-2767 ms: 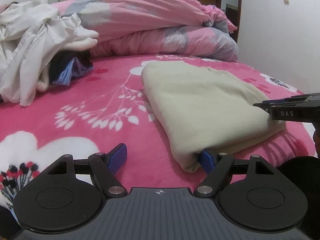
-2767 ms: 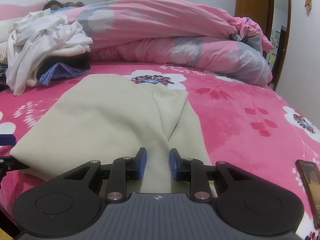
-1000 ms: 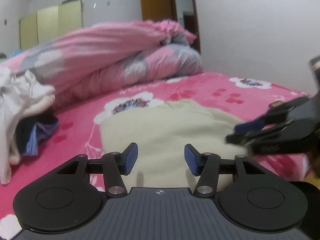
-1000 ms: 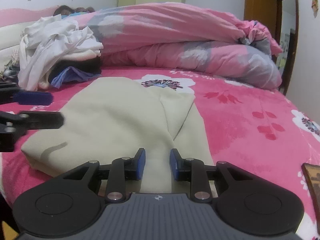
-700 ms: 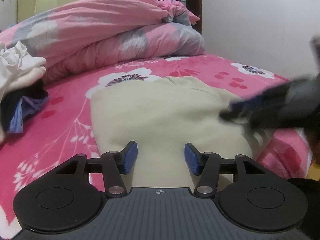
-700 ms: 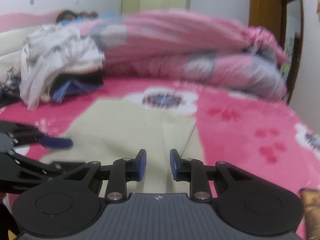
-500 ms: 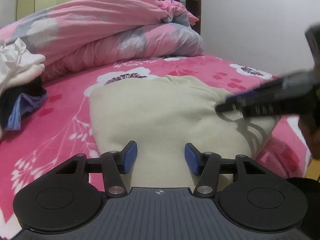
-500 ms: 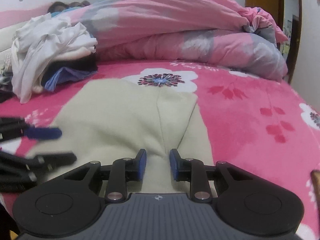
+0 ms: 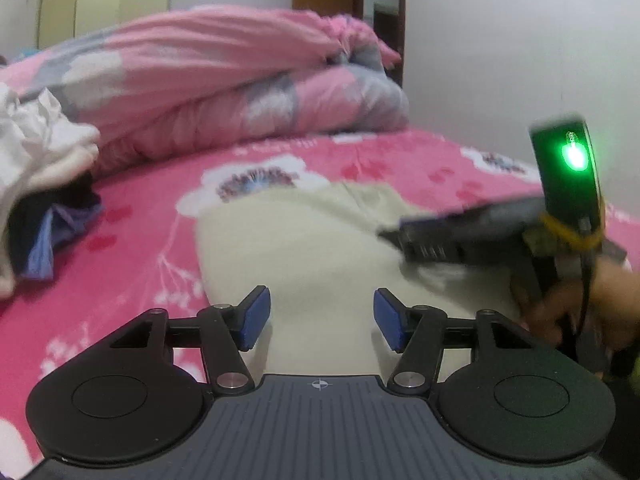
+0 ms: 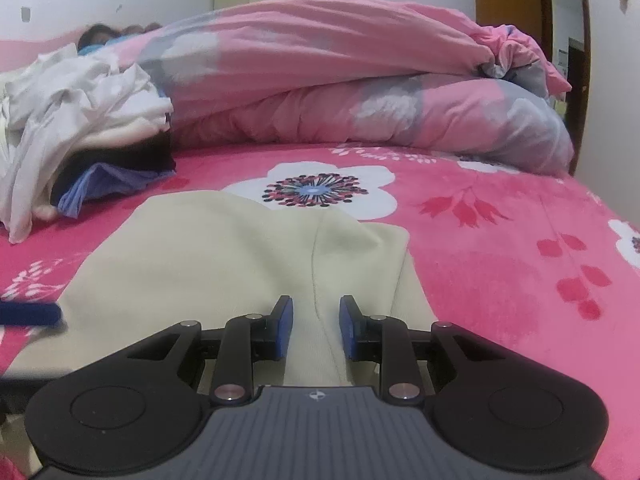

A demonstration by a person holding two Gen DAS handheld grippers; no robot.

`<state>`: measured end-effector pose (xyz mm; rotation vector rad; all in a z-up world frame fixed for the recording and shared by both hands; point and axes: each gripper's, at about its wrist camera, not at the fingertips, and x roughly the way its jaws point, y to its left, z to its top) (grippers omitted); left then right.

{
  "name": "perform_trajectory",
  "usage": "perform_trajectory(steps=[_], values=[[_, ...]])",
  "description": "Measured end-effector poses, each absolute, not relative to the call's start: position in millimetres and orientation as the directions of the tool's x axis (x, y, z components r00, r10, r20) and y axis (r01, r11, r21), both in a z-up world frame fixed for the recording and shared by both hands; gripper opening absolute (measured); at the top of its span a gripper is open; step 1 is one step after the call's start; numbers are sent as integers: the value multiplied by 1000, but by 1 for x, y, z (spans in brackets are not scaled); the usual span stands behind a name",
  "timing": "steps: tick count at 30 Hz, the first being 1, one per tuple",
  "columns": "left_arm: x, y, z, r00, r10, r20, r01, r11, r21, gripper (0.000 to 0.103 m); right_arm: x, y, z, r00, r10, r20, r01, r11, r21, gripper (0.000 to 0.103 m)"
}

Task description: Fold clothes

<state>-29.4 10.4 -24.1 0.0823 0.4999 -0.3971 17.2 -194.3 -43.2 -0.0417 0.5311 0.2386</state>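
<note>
A folded beige garment [image 9: 300, 240] [image 10: 200, 256] lies flat on the pink flowered bedcover [image 10: 500, 264]. My left gripper [image 9: 320, 312] hovers over its near edge, and its jaws are opening with only the cloth's surface below them, nothing pinched. My right gripper [image 10: 316, 324] stands over the garment's right part, above a fold line, its blue pads a small gap apart and not pressing cloth. In the left wrist view the right gripper [image 9: 396, 234] reaches in blurred from the right over the garment. One left fingertip [image 10: 32, 314] shows at the left edge of the right wrist view.
A heap of white, black and blue clothes [image 10: 72, 112] [image 9: 36, 168] sits at the left. A rolled pink and grey duvet [image 10: 320, 80] [image 9: 220, 88] fills the back of the bed. A person's hand [image 9: 592, 304] holds the right gripper, under a green light [image 9: 574, 156].
The left jaws have spread wider. The right gripper has moved leftward over the garment in the left wrist view, and its own view has shifted closer over the cloth.
</note>
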Motion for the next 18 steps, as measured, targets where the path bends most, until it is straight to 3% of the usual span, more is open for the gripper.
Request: perform_trajectory(steps=[5,8,18], values=[[15,13,-18,809,-307,-502,338,941,-33,59,18,-198,-43,838,229,-496,-234,971,53,27],[46,13,-24,774,-297,-560,322,945,-55,61,17,-199,-44,838,232,-494,-236,970,54,27],[59,7,-31,756,-259,-601,305,952,-27,62,17,-202,-46,833,256,-490,-262,963,58,27]])
